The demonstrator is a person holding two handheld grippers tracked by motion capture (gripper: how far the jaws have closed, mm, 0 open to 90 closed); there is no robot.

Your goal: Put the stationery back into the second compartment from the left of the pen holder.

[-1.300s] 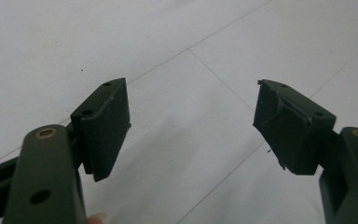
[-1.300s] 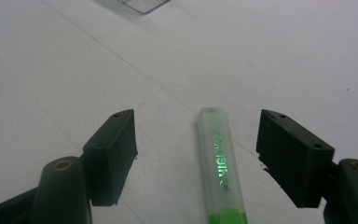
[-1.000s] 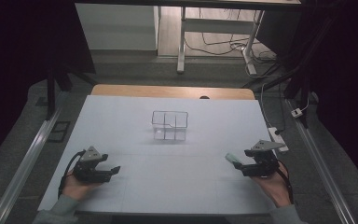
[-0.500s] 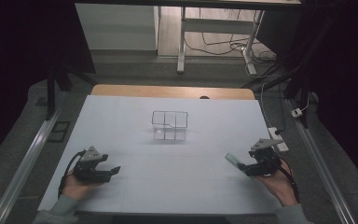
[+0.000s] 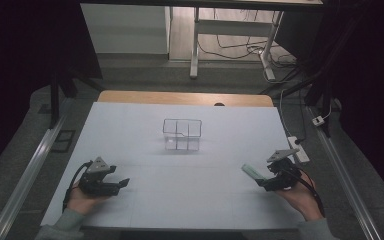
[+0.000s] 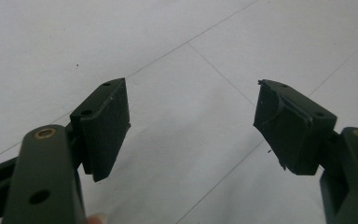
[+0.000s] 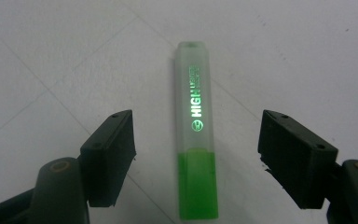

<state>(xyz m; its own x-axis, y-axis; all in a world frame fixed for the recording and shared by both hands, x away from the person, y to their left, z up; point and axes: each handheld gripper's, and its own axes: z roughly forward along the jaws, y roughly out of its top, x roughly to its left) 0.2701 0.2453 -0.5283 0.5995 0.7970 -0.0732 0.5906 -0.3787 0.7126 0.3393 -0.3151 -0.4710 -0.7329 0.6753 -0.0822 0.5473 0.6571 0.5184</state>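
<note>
While our right gripper hangs over the green highlighter, jaws spread wide to either side without touching it, the pen lies at lower right of the high view on the white table. Our left gripper gapes empty at lower left.

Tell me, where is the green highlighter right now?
The green highlighter lies flat on the white table, between the open jaws of the right hand-held gripper. In the high view it is near the table's right front, right of the clear box.
</note>
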